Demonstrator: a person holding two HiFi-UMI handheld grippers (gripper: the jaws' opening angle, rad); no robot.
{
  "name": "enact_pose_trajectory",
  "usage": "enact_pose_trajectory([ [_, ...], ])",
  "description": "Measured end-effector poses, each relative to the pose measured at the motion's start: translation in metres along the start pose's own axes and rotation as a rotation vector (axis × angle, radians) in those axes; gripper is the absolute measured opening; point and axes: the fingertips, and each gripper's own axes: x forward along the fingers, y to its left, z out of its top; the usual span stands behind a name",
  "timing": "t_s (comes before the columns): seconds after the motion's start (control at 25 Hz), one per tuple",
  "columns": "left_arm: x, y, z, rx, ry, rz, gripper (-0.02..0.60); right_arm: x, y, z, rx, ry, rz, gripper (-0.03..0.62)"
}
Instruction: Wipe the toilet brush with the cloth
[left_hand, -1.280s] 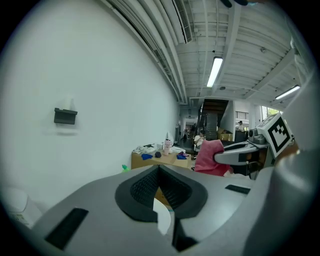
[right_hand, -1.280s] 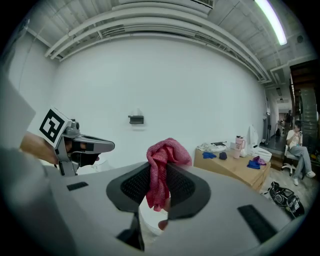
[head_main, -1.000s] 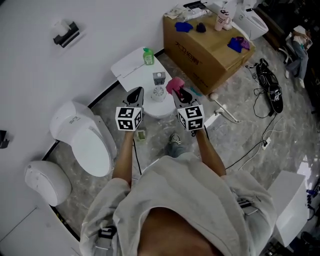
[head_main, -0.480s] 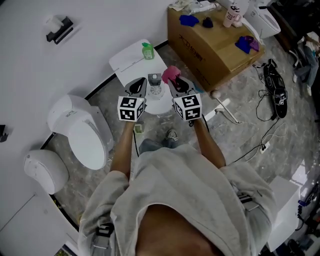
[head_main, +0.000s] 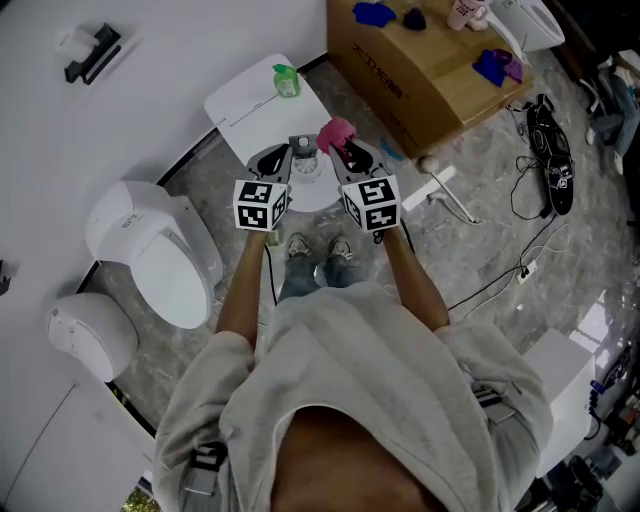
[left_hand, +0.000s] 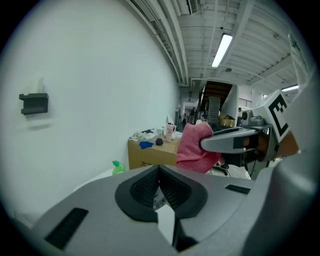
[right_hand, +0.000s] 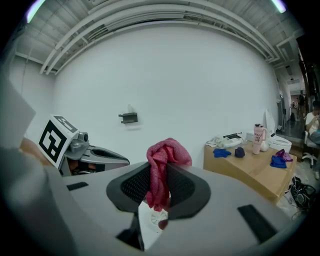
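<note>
My right gripper (head_main: 344, 152) is shut on a pink cloth (head_main: 335, 131); the cloth (right_hand: 161, 172) bunches up out of its jaws, and one end hangs down between them. My left gripper (head_main: 276, 160) is level with it on the left, its pads (left_hand: 150, 187) pressed together with nothing between them. Between and just below the two gripper tips, what looks like the white round head of the toilet brush (head_main: 306, 170) stands on a low white round stand (head_main: 318, 203). It shows again as a small white disc (right_hand: 159, 218) under the right jaws. From the left gripper view I see the cloth (left_hand: 196, 148).
A grey block (head_main: 303, 147) sits at the stand's back. Behind it lie a white board (head_main: 245, 105) with a green bottle (head_main: 286, 80) and a cardboard box (head_main: 420, 65). A toilet (head_main: 160, 255) and white bin (head_main: 90, 350) stand left. A white rod (head_main: 443, 192) and cables (head_main: 520, 215) lie right.
The person has stepped closer to the stand. Both grippers moved forward together over it, the cloth still held in the right one.
</note>
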Motion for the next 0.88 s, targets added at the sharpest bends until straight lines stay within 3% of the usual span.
enact_pose_trajectory([
  [0.32, 0.008, 0.008, -0.017, -0.028, 0.031, -0.039, 0.018, 0.018, 0.012, 0.001, 0.005, 0.020, -0.005, 0.100],
  [0.64, -0.012, 0.029, -0.033, -0.076, 0.042, -0.005, 0.018, 0.056, 0.053, 0.001, -0.007, 0.040, 0.077, 0.100],
  [0.88, -0.021, 0.046, -0.036, -0.089, 0.037, 0.014, 0.018, 0.064, 0.042, -0.023, 0.065, 0.092, 0.038, 0.100],
])
